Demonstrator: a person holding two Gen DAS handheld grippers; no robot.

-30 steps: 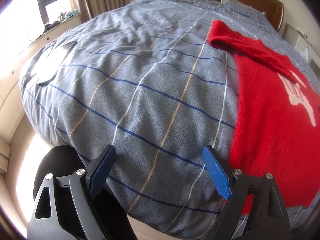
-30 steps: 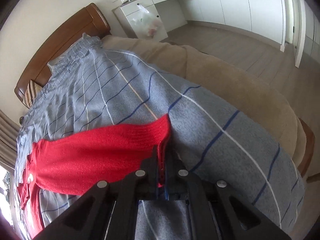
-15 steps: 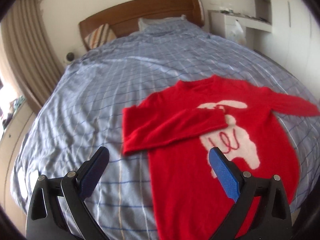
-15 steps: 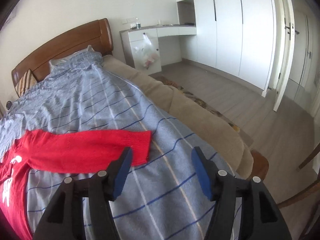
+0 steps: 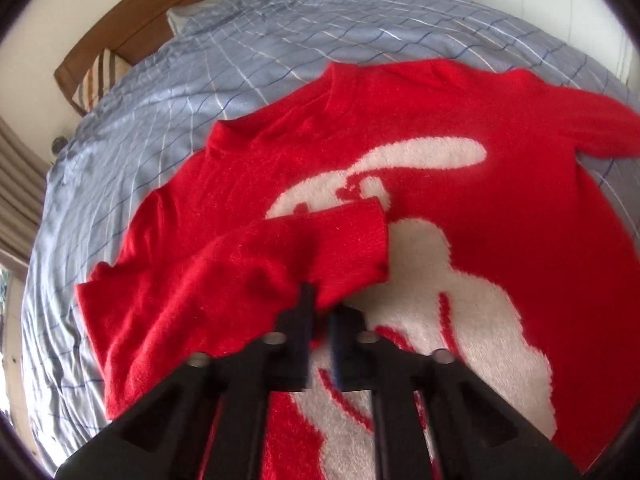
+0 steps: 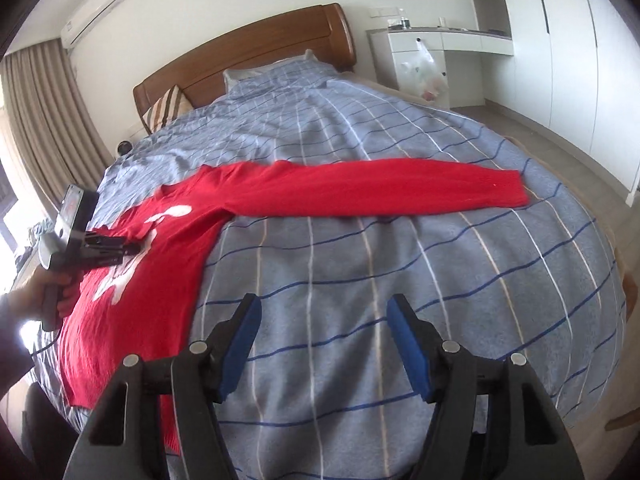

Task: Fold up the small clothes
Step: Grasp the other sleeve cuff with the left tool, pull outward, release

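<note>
Nearest, we logged our right gripper [image 6: 324, 344] over bare bedspread [image 6: 360, 272], its blue pads [image 6: 408, 344] apart and widening a little, with nothing between them. Beside it, we entered our left gripper [image 5: 320, 312], jaws fully closed on the lower edge of a folded-over sleeve [image 5: 280, 264]; in the right wrist view the same tool appeared small at the far left, gripped by a hand [image 6: 44, 292] and lying across the garment's chest. Next we listed the task's thing itself: a red sweater [image 5: 500, 184] with a white rabbit motif [image 5: 420, 248], lying face up across the grey-blue checked bedspread, neckline toward the headboard. One sleeve was already doubled across the chest; the other sleeve [image 6: 380, 192] lay stretched out flat toward the bed's right edge, cuff [image 6: 508, 190] well apart from our open jaws. We judged the knit light, soft and fuzzy, limp enough to drape and bunch, not slippery, likely to stretch if dragged; best hold seemed the ribbed cuff or a hem corner, pinched through both layers. Beyond, we noted a striped pillow [image 6: 168, 108], a wooden headboard [image 6: 248, 52], curtains [image 6: 44, 120] and white cabinets [image 6: 560, 40].
</note>
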